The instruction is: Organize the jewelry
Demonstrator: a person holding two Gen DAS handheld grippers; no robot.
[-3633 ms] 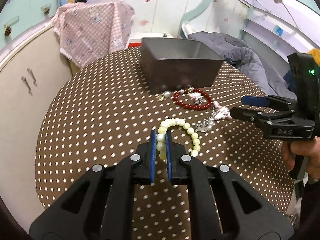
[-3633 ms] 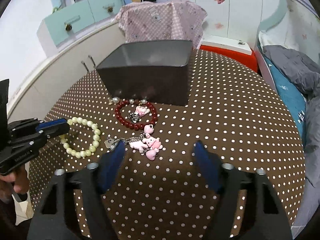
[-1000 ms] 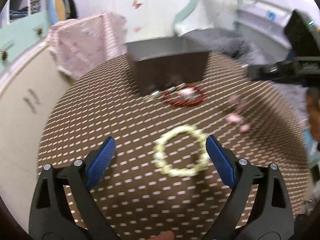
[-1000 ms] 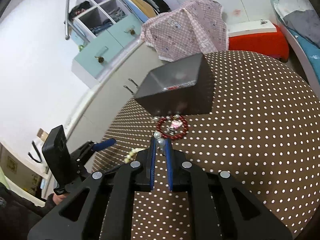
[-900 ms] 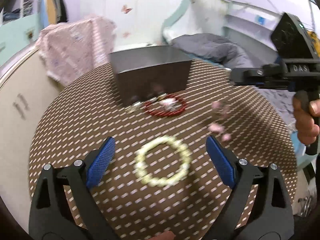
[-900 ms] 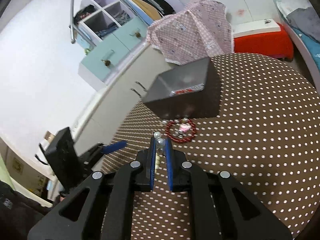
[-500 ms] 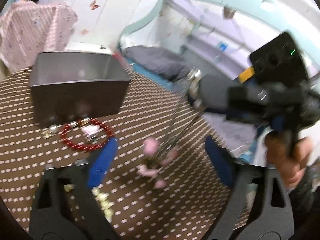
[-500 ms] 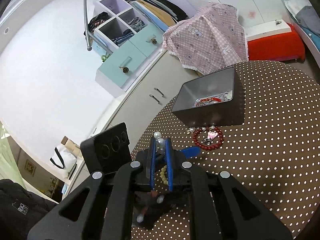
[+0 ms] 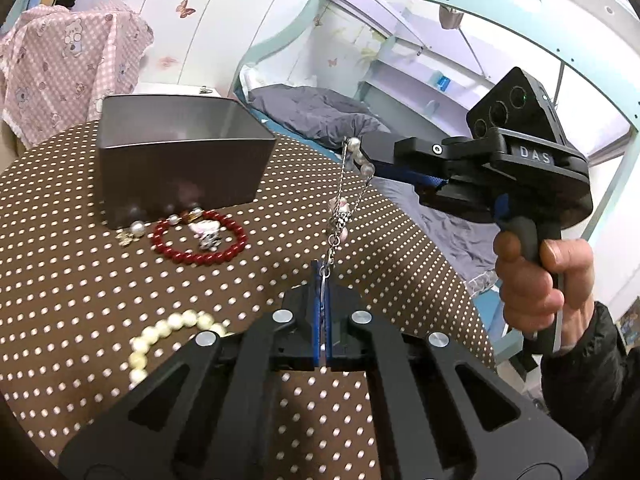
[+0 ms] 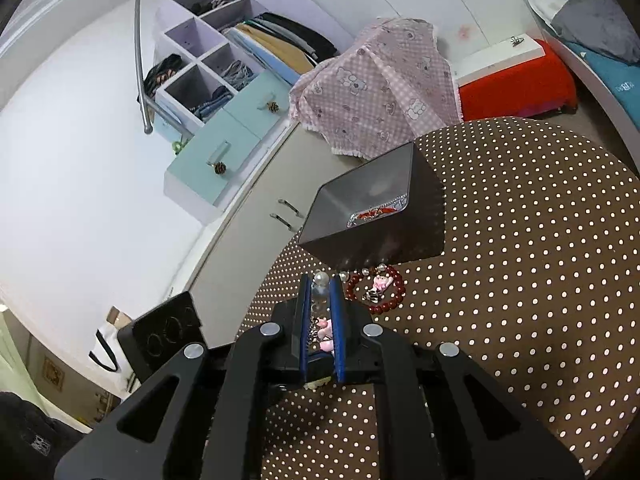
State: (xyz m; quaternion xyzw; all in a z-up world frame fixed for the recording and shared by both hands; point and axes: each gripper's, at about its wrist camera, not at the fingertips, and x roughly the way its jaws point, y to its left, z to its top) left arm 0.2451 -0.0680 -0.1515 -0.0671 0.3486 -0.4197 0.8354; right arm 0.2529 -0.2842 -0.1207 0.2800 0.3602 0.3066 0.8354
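A silver chain necklace (image 9: 340, 204) with pearls and pink charms hangs stretched between both grippers above the table. My left gripper (image 9: 323, 276) is shut on its lower end. My right gripper (image 10: 320, 284) is shut on its pearl end (image 10: 321, 279); it also shows in the left wrist view (image 9: 360, 152). The pink charms (image 10: 326, 332) dangle below my right fingers. A dark metal box (image 9: 176, 152) stands at the back, holding some jewelry (image 10: 372, 212). A red bead bracelet (image 9: 200, 236) with a charm lies in front of it. A cream bead bracelet (image 9: 168, 336) lies near my left gripper.
The round table (image 9: 60, 280) has a brown polka-dot cloth. Small pearl pieces (image 9: 134, 230) lie by the box's front corner. A pink cloth-covered object (image 10: 376, 84) and cabinets stand behind the table. A bed (image 9: 312, 116) lies to the right.
My left gripper has closed on the lower end of the chain necklace. My right gripper has lifted the necklace high off the table. The view has steadied.
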